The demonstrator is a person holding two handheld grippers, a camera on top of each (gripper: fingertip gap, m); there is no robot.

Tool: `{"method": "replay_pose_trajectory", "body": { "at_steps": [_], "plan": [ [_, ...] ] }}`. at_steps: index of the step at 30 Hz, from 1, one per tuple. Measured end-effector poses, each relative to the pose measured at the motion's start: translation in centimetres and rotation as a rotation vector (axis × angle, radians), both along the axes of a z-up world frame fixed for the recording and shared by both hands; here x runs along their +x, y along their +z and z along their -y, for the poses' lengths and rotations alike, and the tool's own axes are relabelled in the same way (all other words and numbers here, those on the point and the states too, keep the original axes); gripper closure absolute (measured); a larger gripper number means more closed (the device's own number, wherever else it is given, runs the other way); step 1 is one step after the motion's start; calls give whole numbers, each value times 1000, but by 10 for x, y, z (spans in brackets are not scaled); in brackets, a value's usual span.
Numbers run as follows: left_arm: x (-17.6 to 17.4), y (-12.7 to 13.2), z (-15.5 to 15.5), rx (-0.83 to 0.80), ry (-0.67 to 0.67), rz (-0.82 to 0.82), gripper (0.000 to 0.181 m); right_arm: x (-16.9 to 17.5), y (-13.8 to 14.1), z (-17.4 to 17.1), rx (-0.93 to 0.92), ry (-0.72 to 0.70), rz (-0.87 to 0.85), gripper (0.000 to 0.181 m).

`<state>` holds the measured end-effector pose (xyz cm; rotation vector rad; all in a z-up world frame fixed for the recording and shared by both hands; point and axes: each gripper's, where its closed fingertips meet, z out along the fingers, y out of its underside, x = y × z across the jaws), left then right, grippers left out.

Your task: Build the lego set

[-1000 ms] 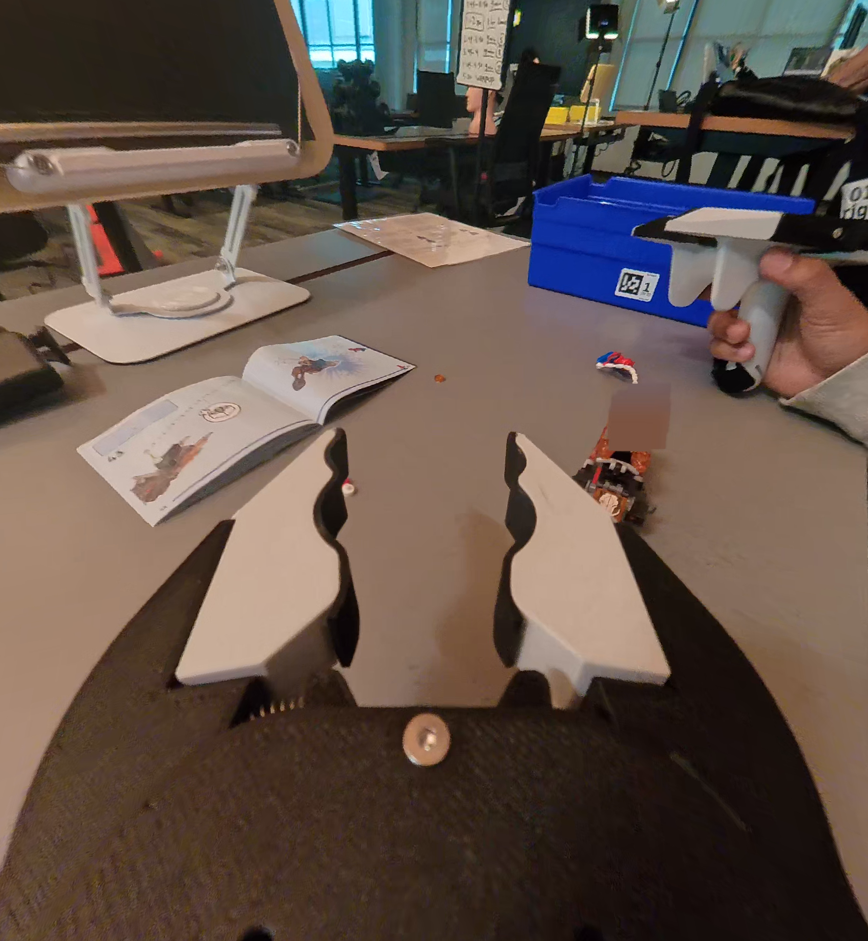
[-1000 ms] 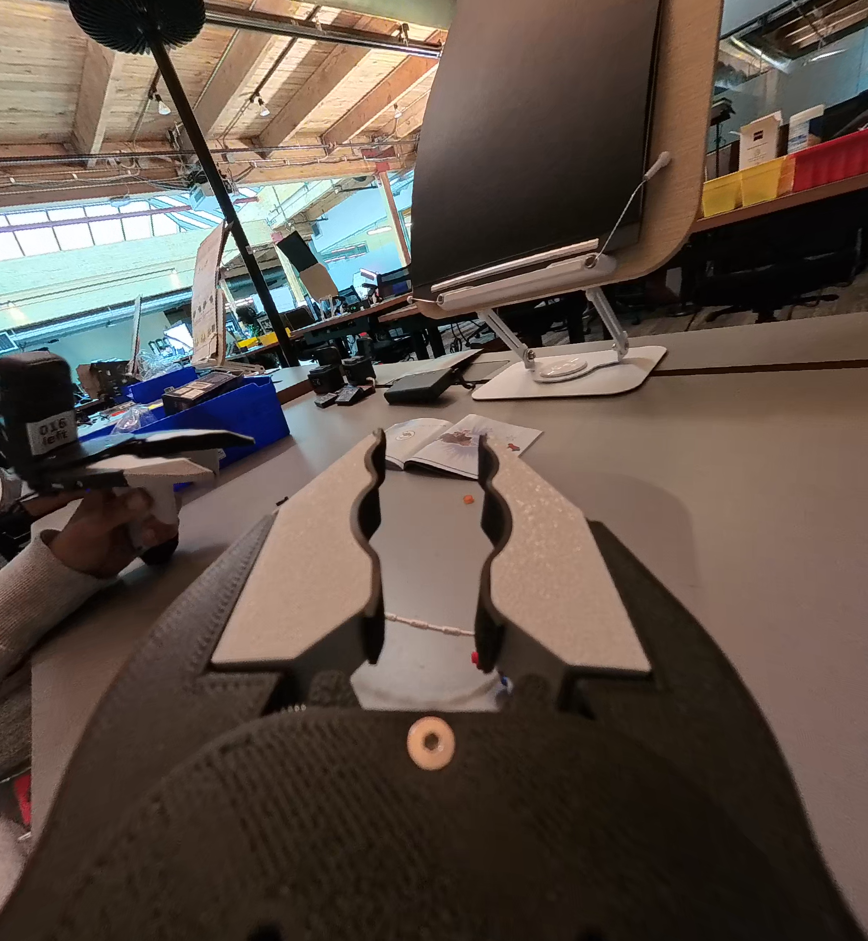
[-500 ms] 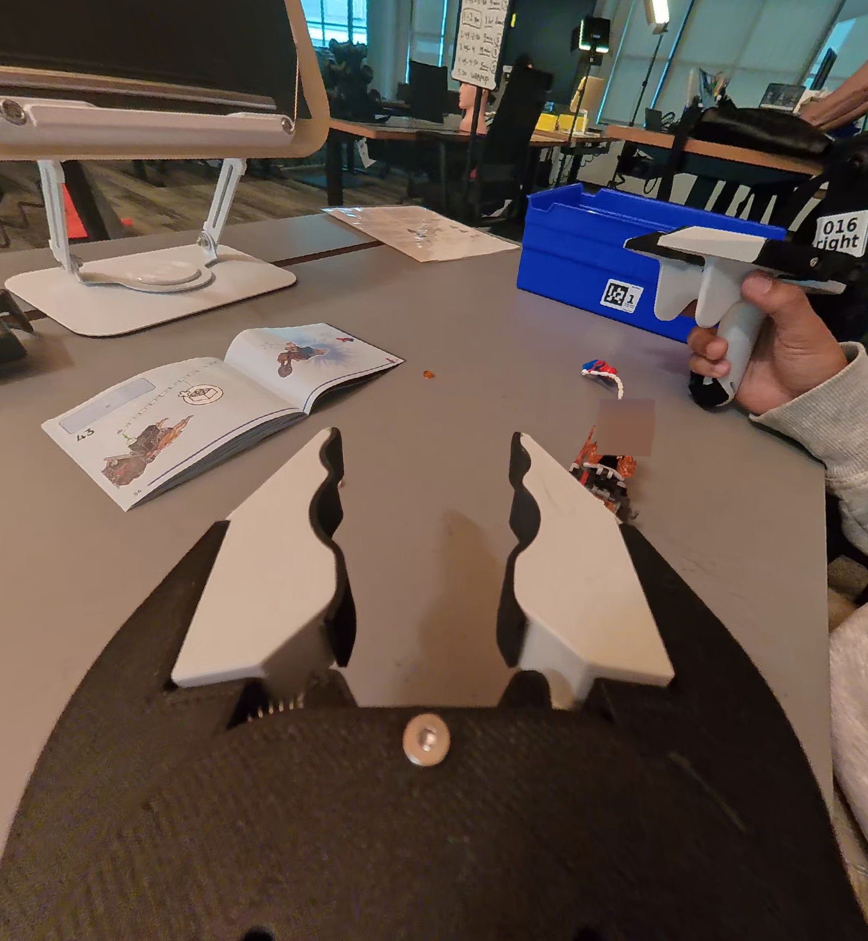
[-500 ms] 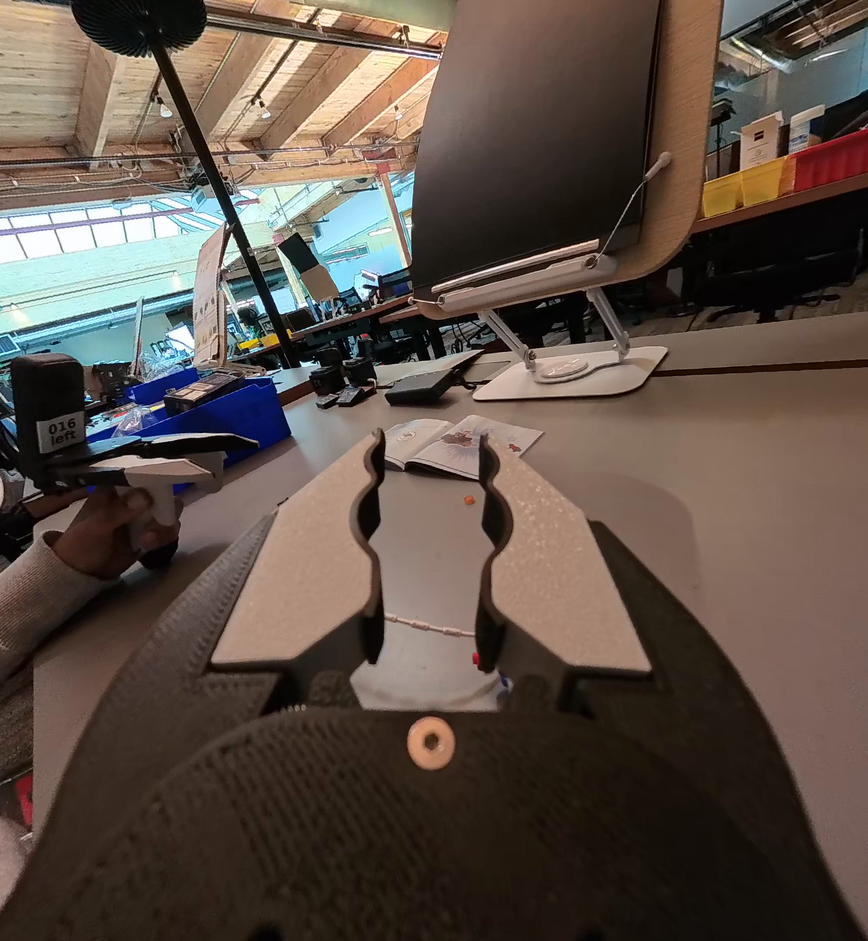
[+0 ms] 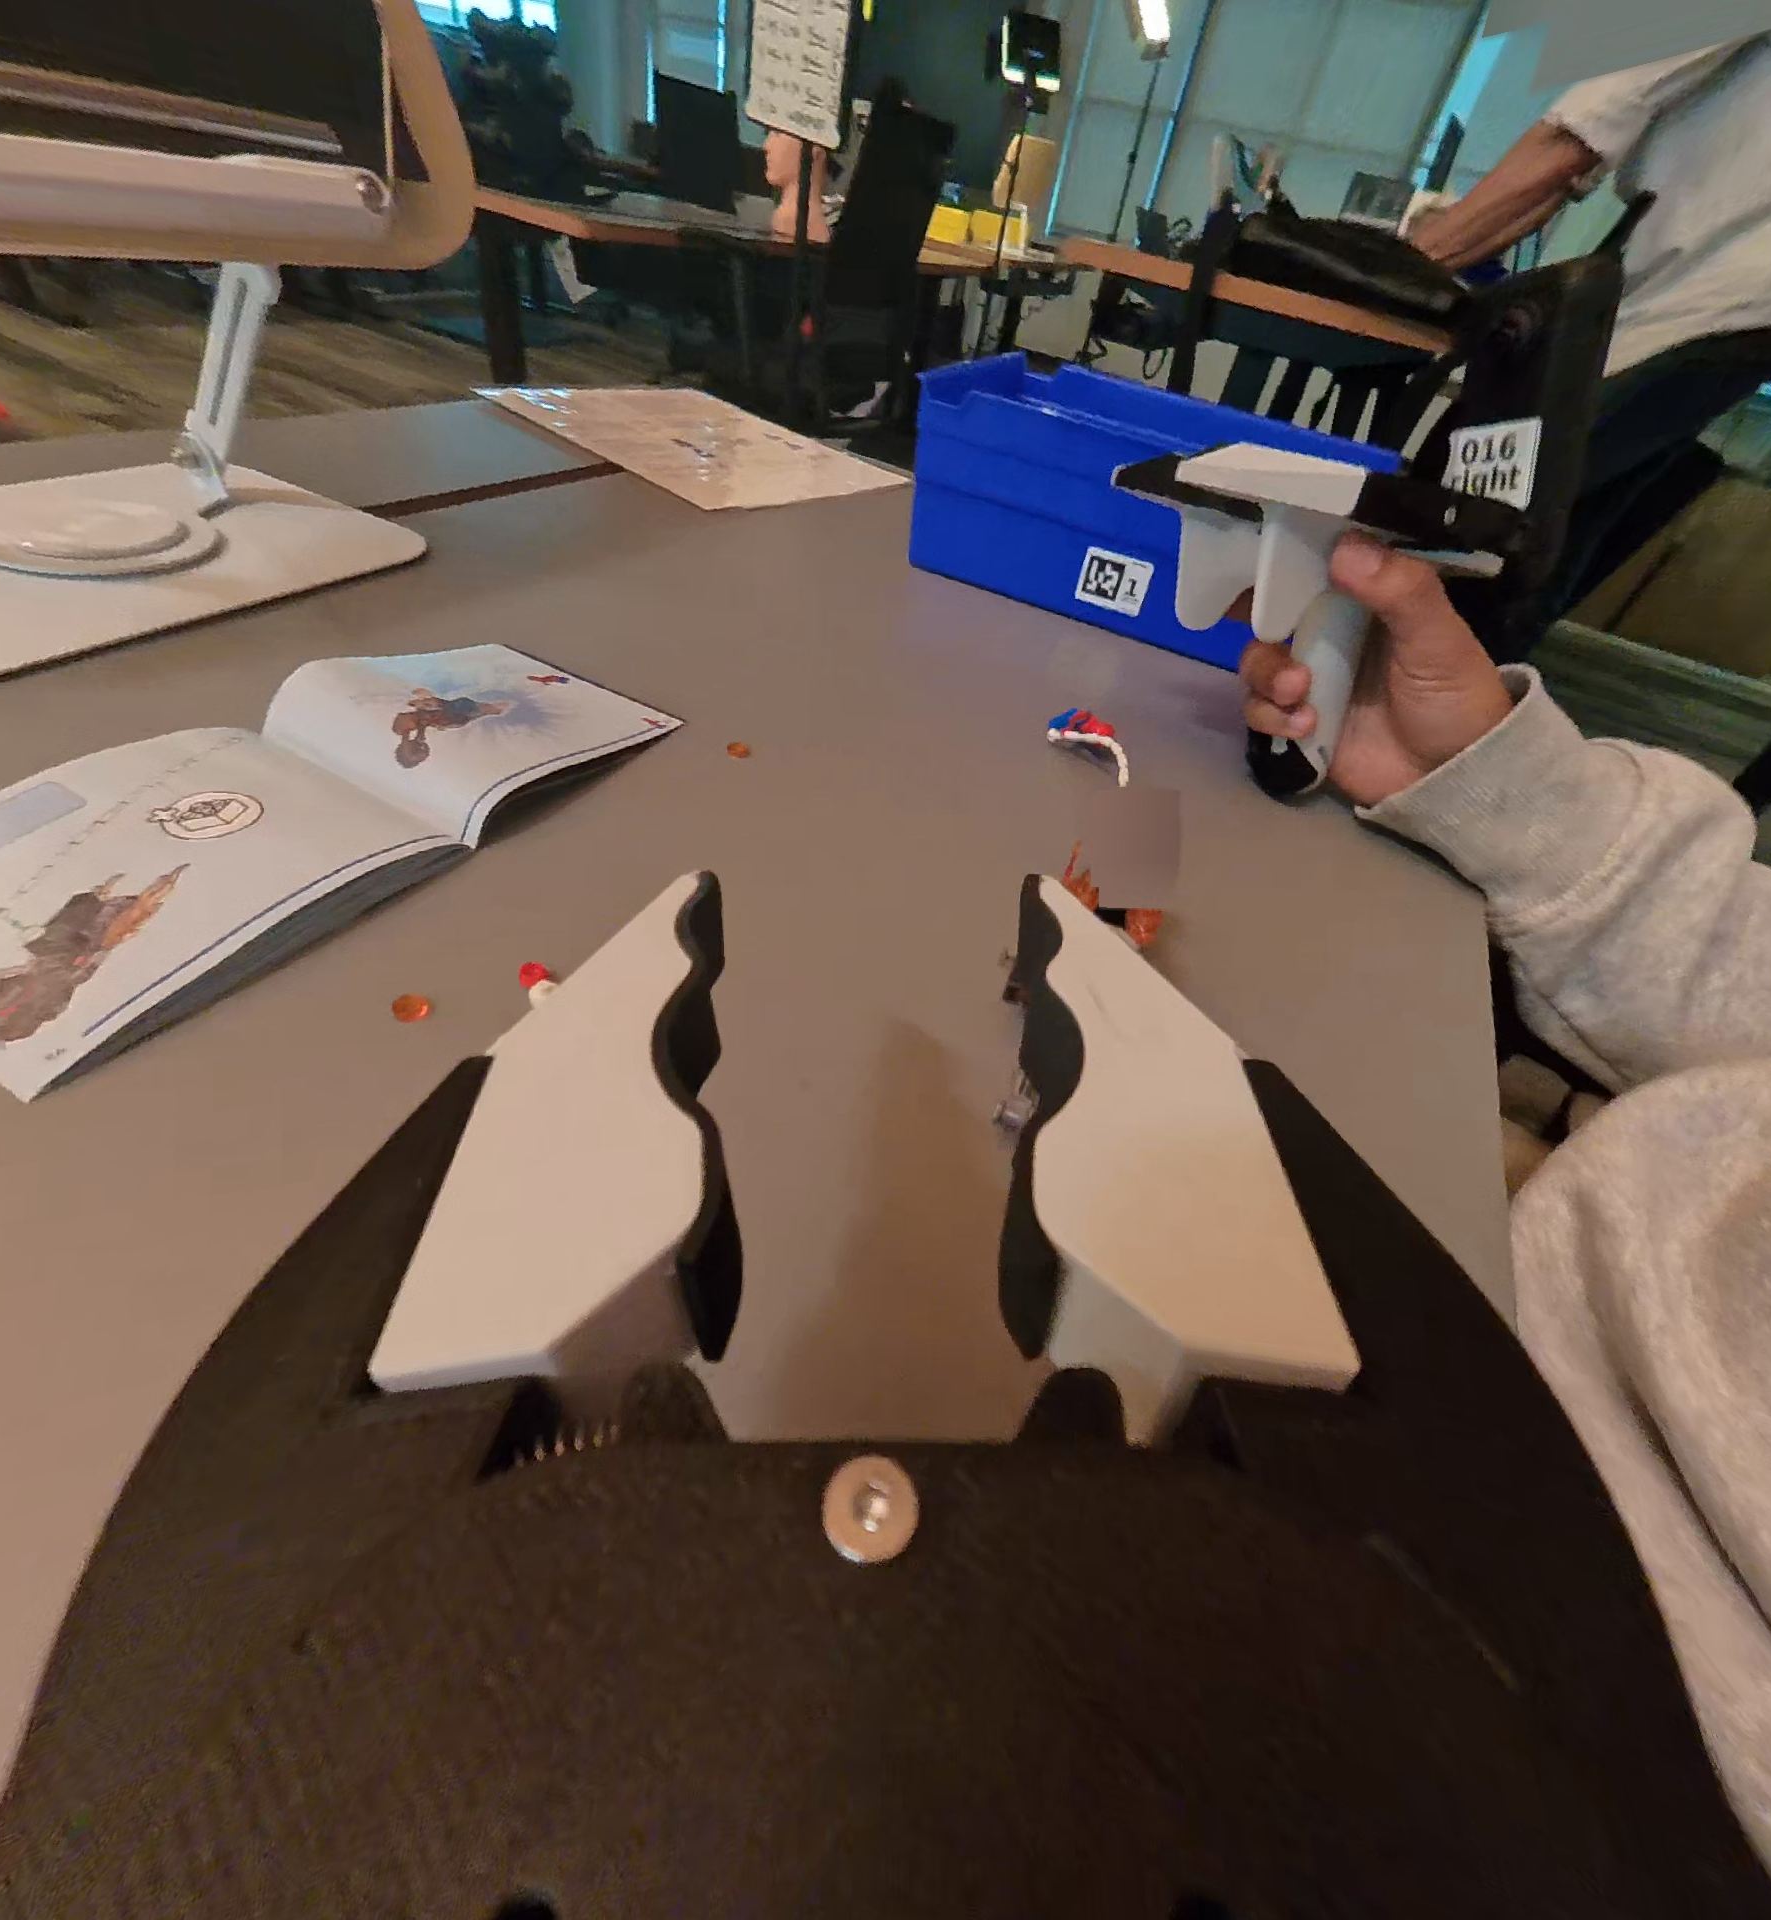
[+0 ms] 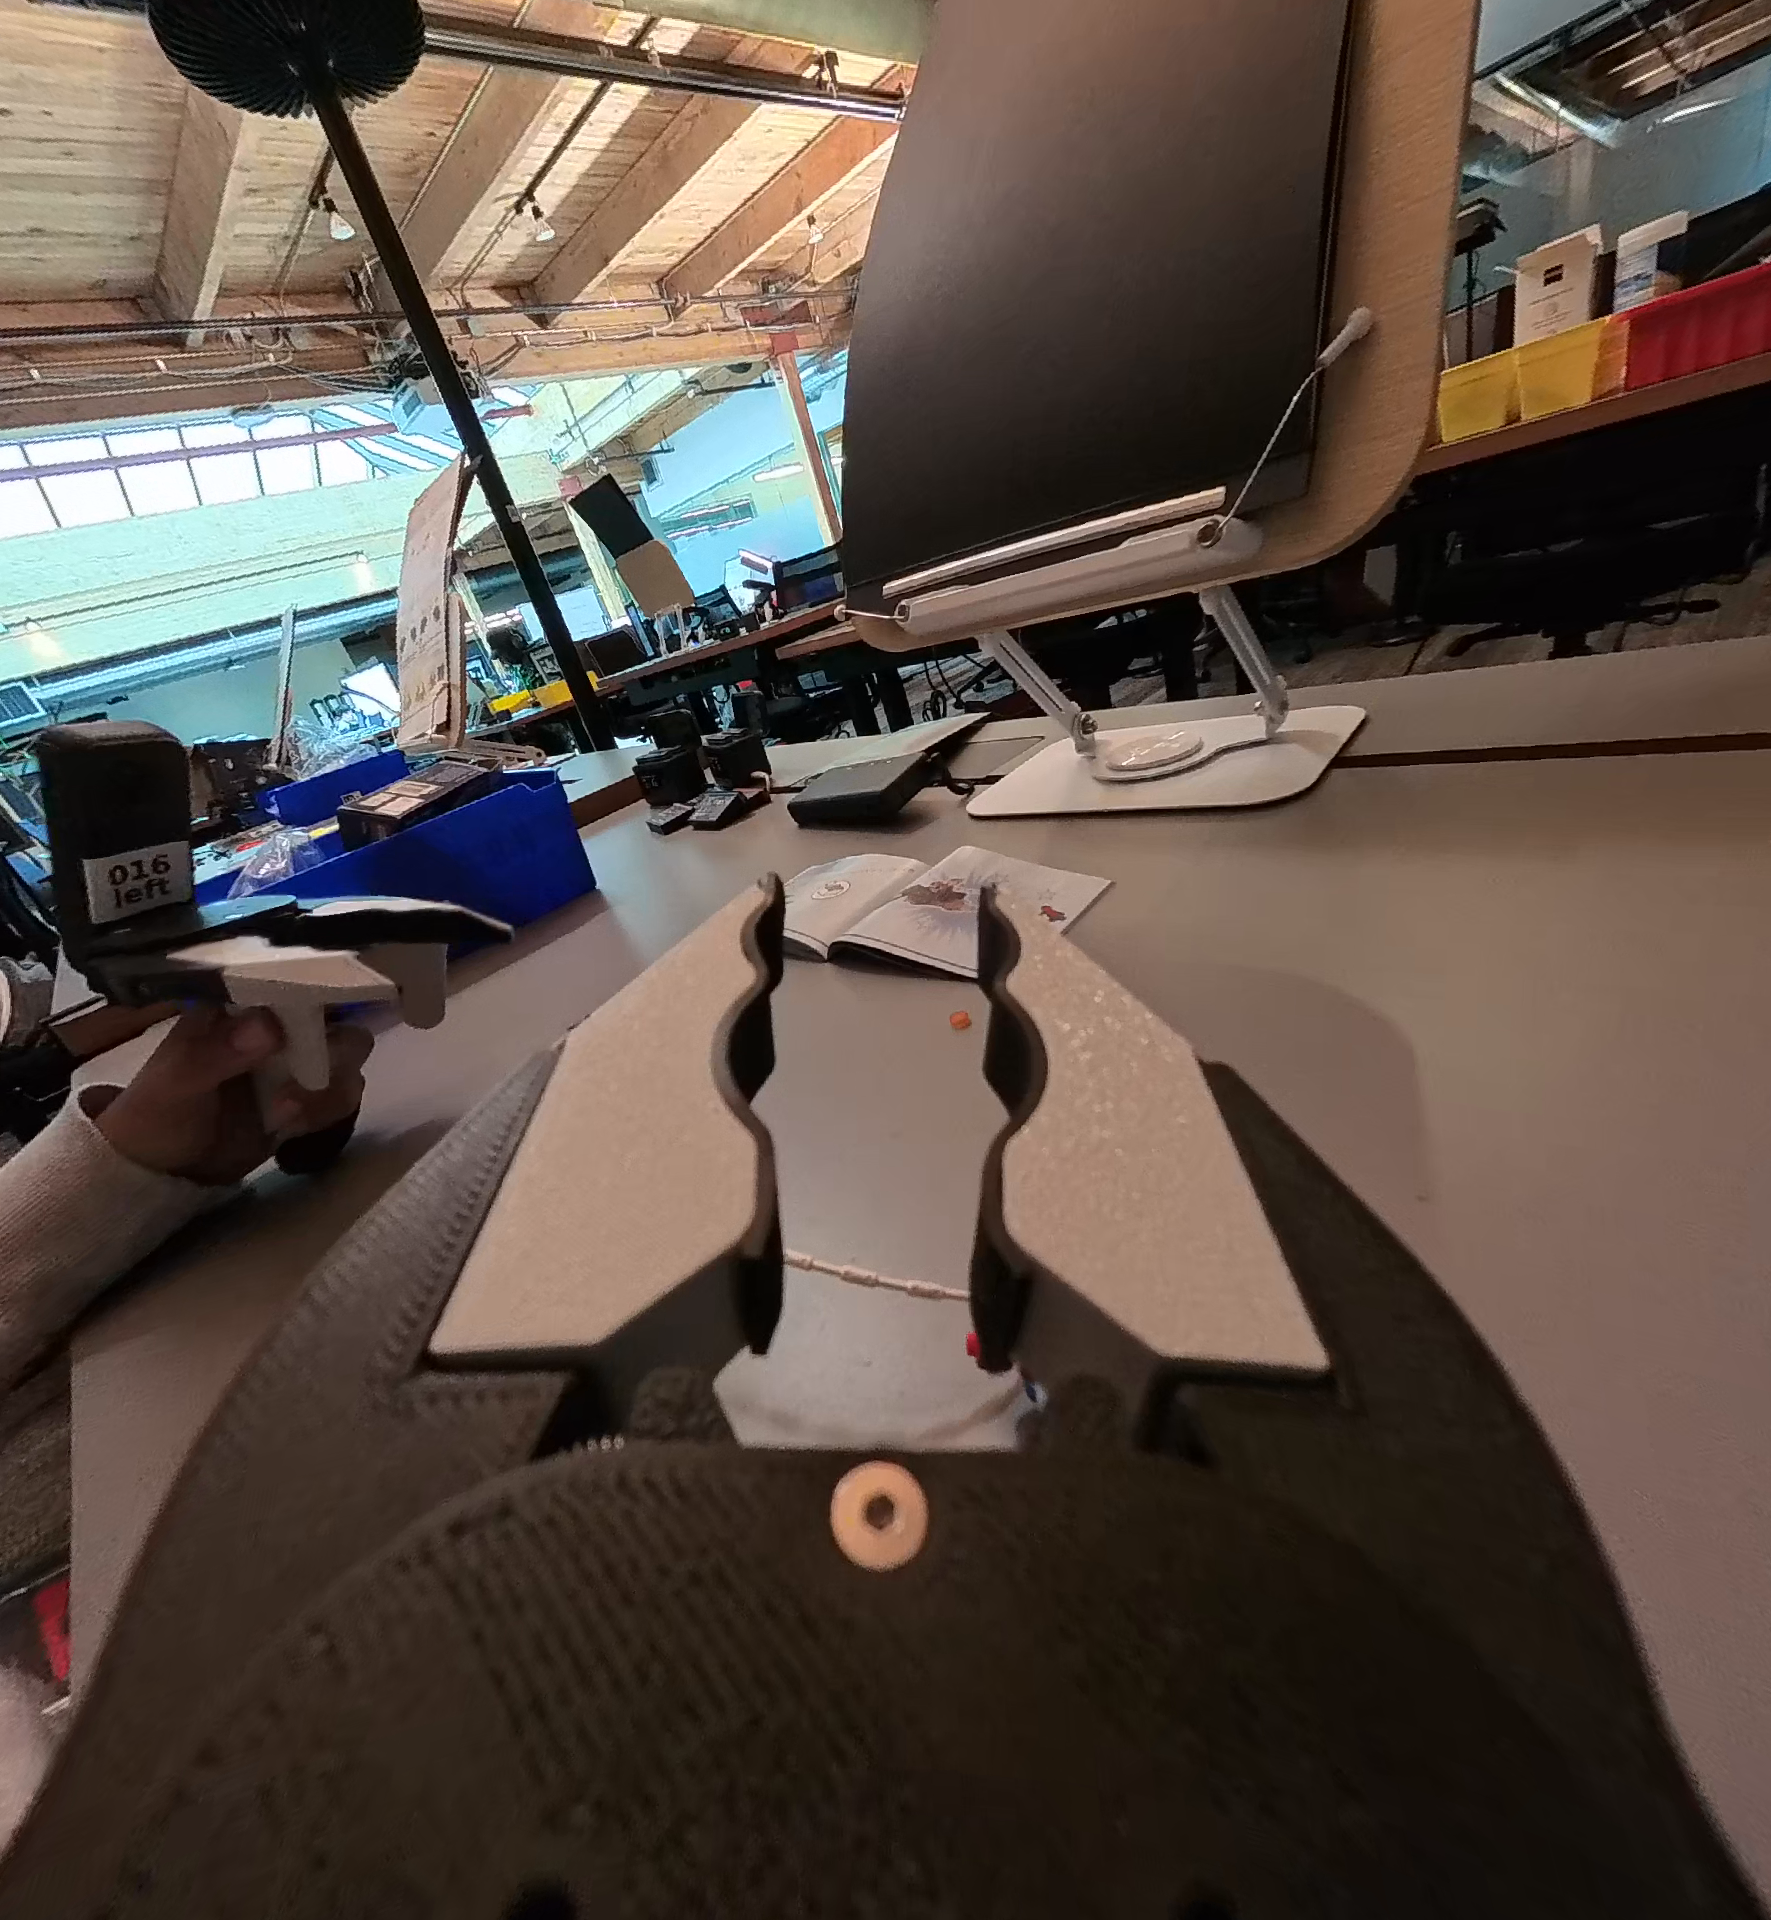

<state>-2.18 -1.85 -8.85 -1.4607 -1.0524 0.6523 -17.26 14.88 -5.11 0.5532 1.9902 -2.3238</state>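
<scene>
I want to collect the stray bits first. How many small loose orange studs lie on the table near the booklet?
2 orange studs: one by the near edge of the booklet, close to a red-and-white piece; one beyond the booklet's far corner. The left gripper may hide more.

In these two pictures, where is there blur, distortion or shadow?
Left wrist view: wide-angle bending at the edges; a mosaic patch hides part of the small orange and black lego model; the open left gripper casts a soft shadow on the grey table. Right wrist view: the black pole leans from distortion; the far room is hazy.
</scene>
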Motion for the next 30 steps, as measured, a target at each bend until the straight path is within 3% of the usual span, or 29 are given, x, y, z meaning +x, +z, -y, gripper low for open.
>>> {"method": "replay_pose_trajectory", "body": {
  "at_steps": [6,30],
  "plan": [
    [1,10,13,162,7,-31,125,0,0,1,0,7,8,146],
    [-1,8,16,150,41,-19,126,1,0,1,-8,16,17,145]
  ]
}}
